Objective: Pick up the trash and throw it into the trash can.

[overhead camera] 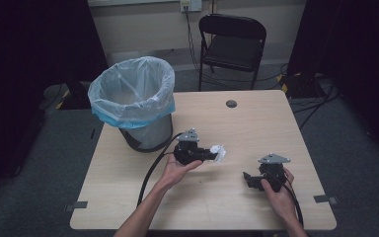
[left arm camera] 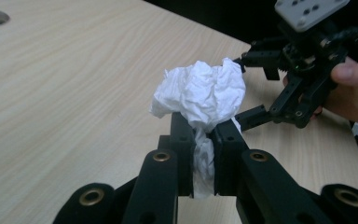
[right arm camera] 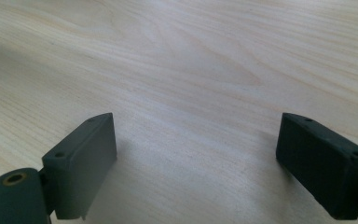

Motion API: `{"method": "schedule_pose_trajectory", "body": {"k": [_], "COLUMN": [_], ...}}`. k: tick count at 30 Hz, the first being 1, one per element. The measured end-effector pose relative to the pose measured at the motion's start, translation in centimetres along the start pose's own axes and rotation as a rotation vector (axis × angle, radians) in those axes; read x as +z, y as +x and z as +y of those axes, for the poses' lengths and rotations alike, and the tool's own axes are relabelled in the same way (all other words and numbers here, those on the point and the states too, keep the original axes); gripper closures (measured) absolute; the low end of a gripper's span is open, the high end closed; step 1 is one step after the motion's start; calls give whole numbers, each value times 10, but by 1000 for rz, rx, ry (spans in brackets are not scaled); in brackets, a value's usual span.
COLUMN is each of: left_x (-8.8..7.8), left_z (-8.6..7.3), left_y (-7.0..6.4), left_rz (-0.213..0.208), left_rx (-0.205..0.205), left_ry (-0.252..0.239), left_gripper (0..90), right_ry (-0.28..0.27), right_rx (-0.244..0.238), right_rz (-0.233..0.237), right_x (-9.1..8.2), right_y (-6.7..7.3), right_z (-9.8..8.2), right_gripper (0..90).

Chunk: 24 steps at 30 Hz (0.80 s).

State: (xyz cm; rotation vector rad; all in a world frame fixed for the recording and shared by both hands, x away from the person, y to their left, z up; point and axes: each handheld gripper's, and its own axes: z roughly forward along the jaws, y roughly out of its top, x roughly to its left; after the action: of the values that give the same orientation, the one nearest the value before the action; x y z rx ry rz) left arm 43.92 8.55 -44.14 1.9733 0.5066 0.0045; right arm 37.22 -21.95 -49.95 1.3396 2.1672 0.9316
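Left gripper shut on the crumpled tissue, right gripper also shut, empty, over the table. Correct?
Not quite. The left gripper is shut on the crumpled tissue, but the right gripper is open: the right gripper view shows its jaws spread wide, empty, over the bare table.

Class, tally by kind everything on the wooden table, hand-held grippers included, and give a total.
Black two-jaw grippers: 2, left and right
Crumpled white paper tissues: 1, clamped in the left gripper
Dark bins lined with pale blue plastic bags: 1
Total: 4

Bin (overhead camera: 133, 101) on table (overhead camera: 256, 123), far left corner
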Motion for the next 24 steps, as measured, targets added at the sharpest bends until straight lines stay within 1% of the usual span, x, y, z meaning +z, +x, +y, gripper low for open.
{"method": "schedule_pose_trajectory", "body": {"k": [3,5,6,7,8,9,11,12,13,14,16,18,19,20,22,24], "left_x": [-11,-21,-30,-30,-39,-39,-46,-54,-54,-61,-64,-72,-72,-78,-81,-91], "left_z": [0,2,5,5,8,8,11,14,14,16,17,18,18,21,22,29], "left_y": [1,1,1,1,1,1,1,0,0,-1,-1,-1,-1,-1,-2,-5], "left_rz": [10,12,15,15,24,24,33,49,49,54,57,75,75,78,78,80], "left_rx": [2,9,7,7,11,11,15,18,18,18,18,22,22,27,32,40], "left_ry": [-5,-20,-39,-39,-46,-46,-52,-61,-61,-77,-84,-81,-81,-92,-96,-113], "left_gripper": [814,813,813,813,813,813,813,813,813,813,813,813,813,813,813,813], "right_ry": [0,0,0,0,0,0,0,0,0,0,0,0,0,0,0,0], "right_rx": [0,0,0,0,0,0,0,0,0,0,0,0,0,0,0,0], "right_rz": [0,0,0,0,0,0,0,0,0,0,0,0,0,0,0,0], "right_x": [0,0,0,0,0,0,0,0,0,0,0,0,0,0,0,0], "right_y": [0,0,0,0,0,0,0,0,0,0,0,0,0,0,0,0], "right_z": [0,0,0,0,0,0,0,0,0,0,0,0,0,0,0,0], "right_gripper": [113,113,113,113,113,113,113,113,113,113,113,113,113,113,113,113]}}
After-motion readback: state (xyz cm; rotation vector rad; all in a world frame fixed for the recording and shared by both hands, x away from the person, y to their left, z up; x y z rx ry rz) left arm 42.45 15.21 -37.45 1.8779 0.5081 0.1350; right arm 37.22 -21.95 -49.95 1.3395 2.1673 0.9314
